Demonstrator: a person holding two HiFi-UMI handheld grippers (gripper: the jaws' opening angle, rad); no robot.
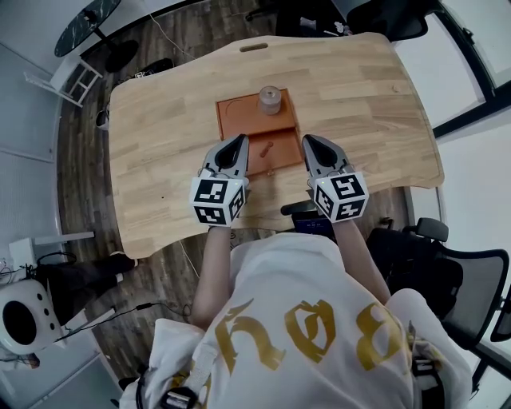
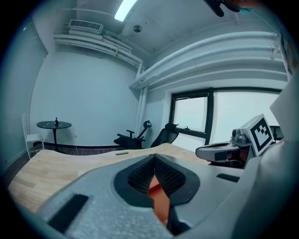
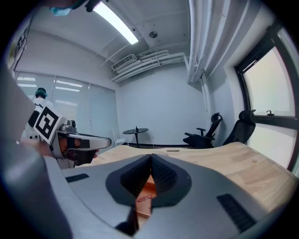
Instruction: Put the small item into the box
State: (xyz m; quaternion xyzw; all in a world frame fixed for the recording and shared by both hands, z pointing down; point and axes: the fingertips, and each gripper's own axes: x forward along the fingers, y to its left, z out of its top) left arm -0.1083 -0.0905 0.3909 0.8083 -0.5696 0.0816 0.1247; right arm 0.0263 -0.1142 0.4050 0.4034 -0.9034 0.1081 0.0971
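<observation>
An orange-brown box (image 1: 239, 114) lies open and flat at the middle of the wooden table (image 1: 160, 136). A small grey jar (image 1: 270, 100) stands on its far part. A small reddish item (image 1: 266, 148) lies on its near part and shows through the jaw gap as the reddish item (image 3: 145, 198) in the right gripper view. My left gripper (image 1: 243, 139) hangs just left of that item, and my right gripper (image 1: 306, 139) just right of the box. Both are shut with nothing held. In the left gripper view, orange box surface (image 2: 160, 200) shows below the left gripper (image 2: 154, 157).
The table has a cut-out slot (image 1: 254, 47) at its far edge. A round black side table (image 1: 84, 24) stands far left on the floor. Office chairs (image 1: 447, 272) stand at the right and behind the table. A white device (image 1: 24, 319) sits on the floor, lower left.
</observation>
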